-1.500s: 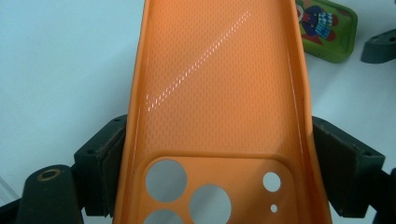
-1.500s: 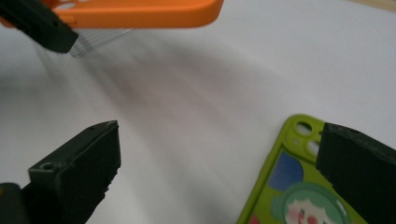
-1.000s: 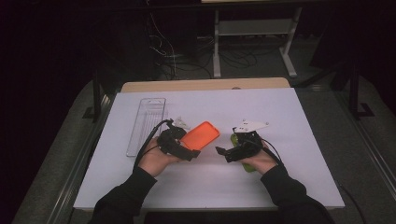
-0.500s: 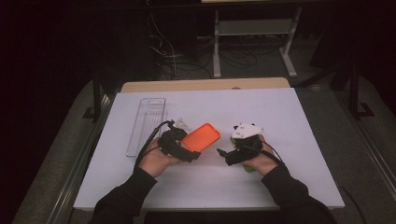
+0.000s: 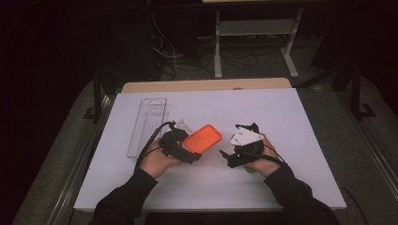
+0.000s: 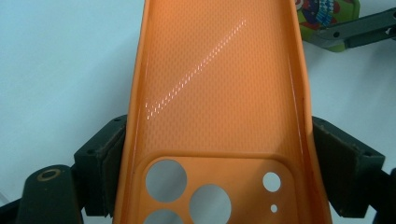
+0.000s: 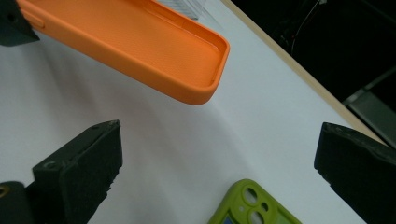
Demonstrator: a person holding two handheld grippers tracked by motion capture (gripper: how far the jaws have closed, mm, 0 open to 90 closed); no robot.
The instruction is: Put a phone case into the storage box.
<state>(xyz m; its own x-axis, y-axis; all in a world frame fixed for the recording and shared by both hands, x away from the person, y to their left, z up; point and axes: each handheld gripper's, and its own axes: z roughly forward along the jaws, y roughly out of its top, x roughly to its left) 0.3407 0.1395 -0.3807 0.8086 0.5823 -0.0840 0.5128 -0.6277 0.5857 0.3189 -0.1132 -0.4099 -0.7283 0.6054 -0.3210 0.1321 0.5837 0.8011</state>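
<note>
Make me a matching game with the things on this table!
Things:
1. orange case
2. green phone
3. clear tray
4. right gripper

States:
A. lying flat at the table's left
B. jaws wide open, empty
C. clamped in the left gripper
D. lying on the table below open jaws

Pairs: 1-C, 2-D, 3-A, 4-B

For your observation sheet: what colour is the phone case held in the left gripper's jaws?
Orange; the soft phone case shows best in the left gripper view.
</note>
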